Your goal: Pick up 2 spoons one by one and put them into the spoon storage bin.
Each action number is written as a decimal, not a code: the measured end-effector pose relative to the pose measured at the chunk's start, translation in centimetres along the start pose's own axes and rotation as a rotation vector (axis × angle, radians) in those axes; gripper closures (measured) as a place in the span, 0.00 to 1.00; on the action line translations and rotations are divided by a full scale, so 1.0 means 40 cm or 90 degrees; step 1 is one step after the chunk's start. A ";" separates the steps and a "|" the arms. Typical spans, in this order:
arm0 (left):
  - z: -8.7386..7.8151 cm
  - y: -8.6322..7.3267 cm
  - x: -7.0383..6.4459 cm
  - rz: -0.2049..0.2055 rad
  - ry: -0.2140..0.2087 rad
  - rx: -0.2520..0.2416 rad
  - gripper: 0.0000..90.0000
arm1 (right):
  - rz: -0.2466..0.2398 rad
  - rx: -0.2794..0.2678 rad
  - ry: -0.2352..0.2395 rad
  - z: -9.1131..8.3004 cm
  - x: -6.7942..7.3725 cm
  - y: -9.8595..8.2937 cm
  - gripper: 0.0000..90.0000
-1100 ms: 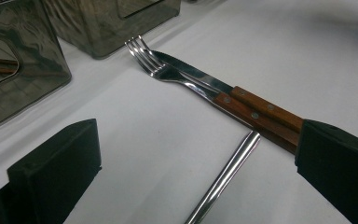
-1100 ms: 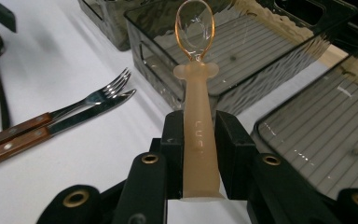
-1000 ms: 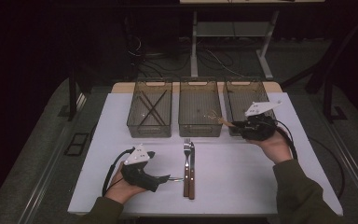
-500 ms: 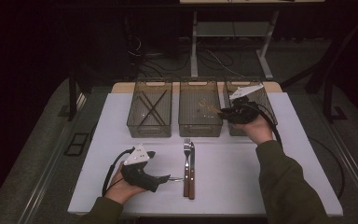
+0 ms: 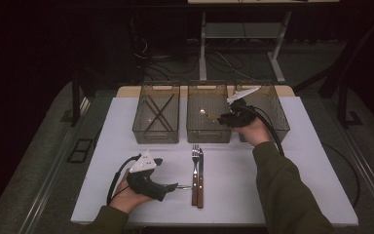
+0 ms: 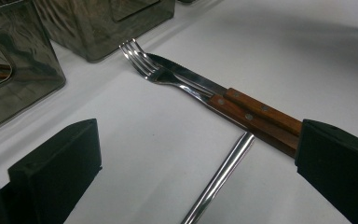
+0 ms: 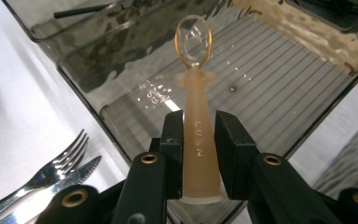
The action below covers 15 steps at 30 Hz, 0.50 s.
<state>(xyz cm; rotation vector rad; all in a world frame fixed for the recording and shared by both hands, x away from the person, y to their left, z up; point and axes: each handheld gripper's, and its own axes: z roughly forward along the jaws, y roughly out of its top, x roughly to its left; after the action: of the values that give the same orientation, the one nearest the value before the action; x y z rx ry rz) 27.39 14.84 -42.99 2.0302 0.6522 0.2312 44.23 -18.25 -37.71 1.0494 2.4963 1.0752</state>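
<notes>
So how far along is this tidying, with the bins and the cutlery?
Done, it seems: two dark sticks lie crossed in the left bin. In hand: the right gripper holds a translucent spoon over the middle bin. Left: fork and knife on the table, plus a metal rod between the left gripper's open jaws.

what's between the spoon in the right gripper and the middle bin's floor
Nothing visible. The right gripper holds the spoon over the open-topped middle bin, and the ribbed floor beneath its bowl is bare.
</notes>
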 end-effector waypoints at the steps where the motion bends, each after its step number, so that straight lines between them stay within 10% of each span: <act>1: 0.001 0.000 0.000 -0.001 0.001 0.000 0.00 | 0.005 0.001 0.006 0.006 0.001 -0.001 0.81; 15: -0.002 0.000 0.002 0.009 -0.002 0.009 0.00 | 0.036 -0.038 -0.005 -0.021 -0.005 -0.034 0.44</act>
<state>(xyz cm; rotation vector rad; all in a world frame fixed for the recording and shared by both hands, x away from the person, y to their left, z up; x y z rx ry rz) 27.43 14.96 -42.96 2.0491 0.6397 0.2320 43.26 -19.51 -38.09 1.1105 2.4258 1.1524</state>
